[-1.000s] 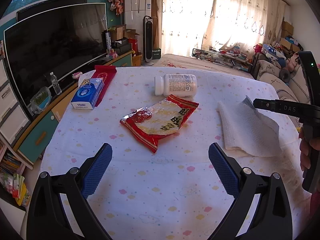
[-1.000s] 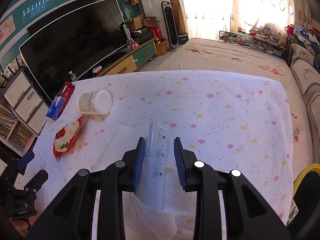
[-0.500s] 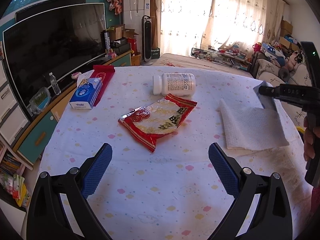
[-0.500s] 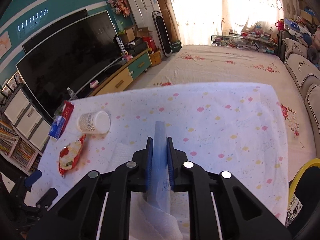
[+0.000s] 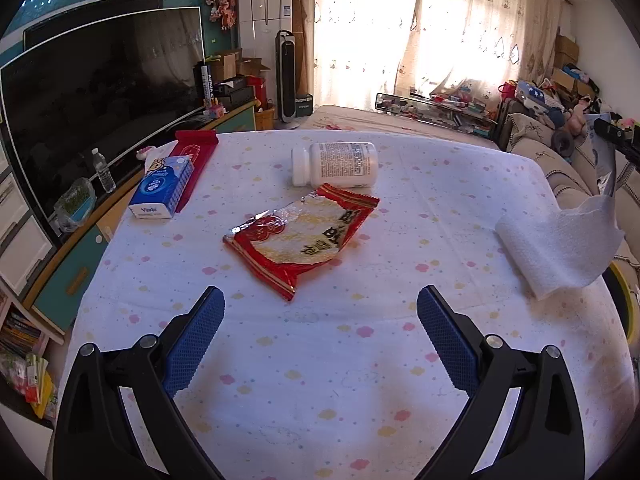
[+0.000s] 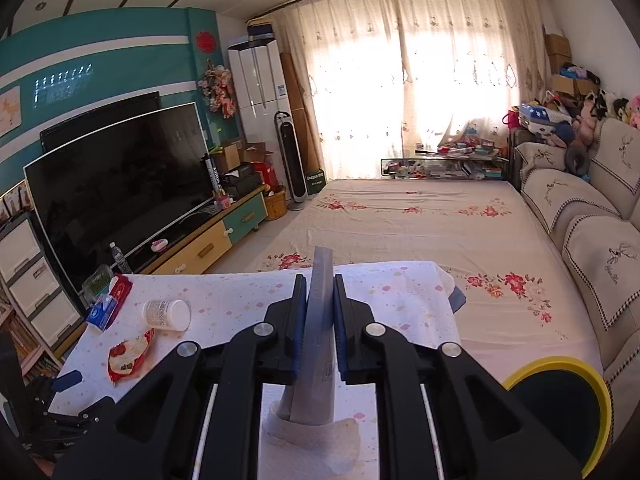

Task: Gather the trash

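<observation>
Pinching a thin grey-blue plastic wrapper (image 6: pixel 320 320) edge-on, right tongs (image 6: pixel 320 308) are clamped w/ white paper towel (image 5: pixel 556 248) draped below, lifted over tabletop (image 5: pixel 320 360). Both feather-light, floppy (grip mid-fold). Left tongs (image 5: pixel 320 340) gape empty.

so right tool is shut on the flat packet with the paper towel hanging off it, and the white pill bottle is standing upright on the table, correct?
Not quite: the white pill bottle lies on its side, as the left wrist view shows. The rest holds: the right tool is shut on the flat packet, the paper towel hanging off it.
</observation>
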`<state>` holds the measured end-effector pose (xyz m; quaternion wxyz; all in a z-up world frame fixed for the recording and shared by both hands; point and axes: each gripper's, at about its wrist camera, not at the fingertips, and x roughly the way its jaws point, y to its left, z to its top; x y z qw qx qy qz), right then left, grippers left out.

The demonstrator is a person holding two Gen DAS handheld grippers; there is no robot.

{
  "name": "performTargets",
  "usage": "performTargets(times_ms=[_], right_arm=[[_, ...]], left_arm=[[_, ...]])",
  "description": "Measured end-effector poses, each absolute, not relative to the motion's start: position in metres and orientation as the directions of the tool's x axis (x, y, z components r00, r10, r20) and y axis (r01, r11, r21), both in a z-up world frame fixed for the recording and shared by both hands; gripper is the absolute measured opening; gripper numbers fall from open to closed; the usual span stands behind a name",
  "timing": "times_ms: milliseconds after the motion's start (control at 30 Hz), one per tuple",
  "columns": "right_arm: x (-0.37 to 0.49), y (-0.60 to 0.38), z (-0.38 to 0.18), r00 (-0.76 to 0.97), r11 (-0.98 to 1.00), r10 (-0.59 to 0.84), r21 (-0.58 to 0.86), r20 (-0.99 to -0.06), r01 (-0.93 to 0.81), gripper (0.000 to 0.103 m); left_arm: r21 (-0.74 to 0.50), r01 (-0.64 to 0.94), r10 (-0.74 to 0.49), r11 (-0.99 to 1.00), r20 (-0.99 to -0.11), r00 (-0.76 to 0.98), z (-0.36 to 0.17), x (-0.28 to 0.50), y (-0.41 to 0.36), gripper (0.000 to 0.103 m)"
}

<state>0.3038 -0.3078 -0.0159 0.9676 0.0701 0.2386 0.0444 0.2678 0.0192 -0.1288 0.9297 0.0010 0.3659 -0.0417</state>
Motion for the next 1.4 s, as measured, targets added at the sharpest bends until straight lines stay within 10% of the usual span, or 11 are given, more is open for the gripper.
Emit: performTargets(times_ms=[433,1400], right_arm=[[0.3,-0.321,-0.01,0.884,0.986,0.123,0.158,-0.45,-0.057,0.012],[0.255,-0.438,-0.022,0.897,0.976,-0.102,0.131,-0.431,0.174,0.012]], left_arm=[[-0.126,0.457,-0.386,0.881,-0.75,0.537,-0.124,0.273,-0.102,0.088],[0.023,0.375,-0.183,0.927,-0.845,0.503,-0.157,0.352,-0.178,0.076]])
